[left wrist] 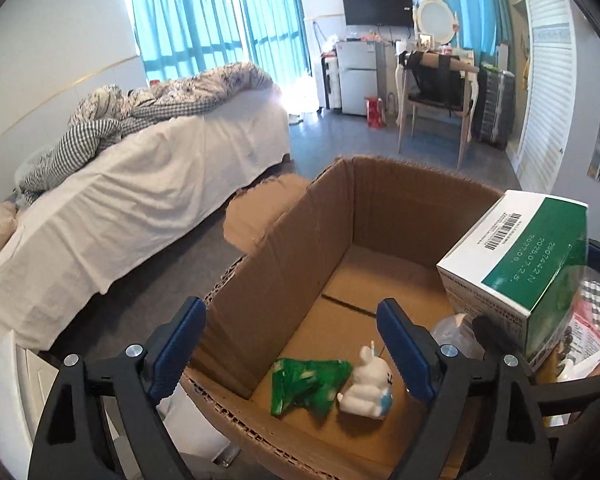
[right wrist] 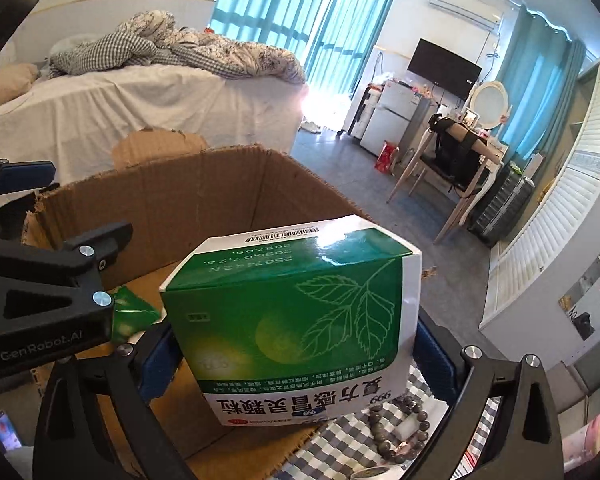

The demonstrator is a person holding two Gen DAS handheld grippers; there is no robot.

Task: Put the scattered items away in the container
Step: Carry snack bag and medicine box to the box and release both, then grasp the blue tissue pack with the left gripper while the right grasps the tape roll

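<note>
Checked cloth is covering the work surface (right wrist: 332, 444) on which the cardboard box (left wrist: 300, 240) is standing open. Nearest the box's near wall, the left gripper (left wrist: 292, 344) is hanging with jaws spread wide and empty above a green packet (left wrist: 308, 384) and a white rabbit figurine (left wrist: 368, 388), both lying on the box floor. At the box's right rim, the right gripper (right wrist: 296, 344) is clamping a green-and-white medicine carton (right wrist: 296, 320) by its side faces. The carton is appearing light and stiff, though crushable; the side hold is suiting it. Beside the box, a bead bracelet (right wrist: 400, 428) is waiting, loose and slippery. Beyond the box, a bed (left wrist: 140, 184) is standing.
</note>
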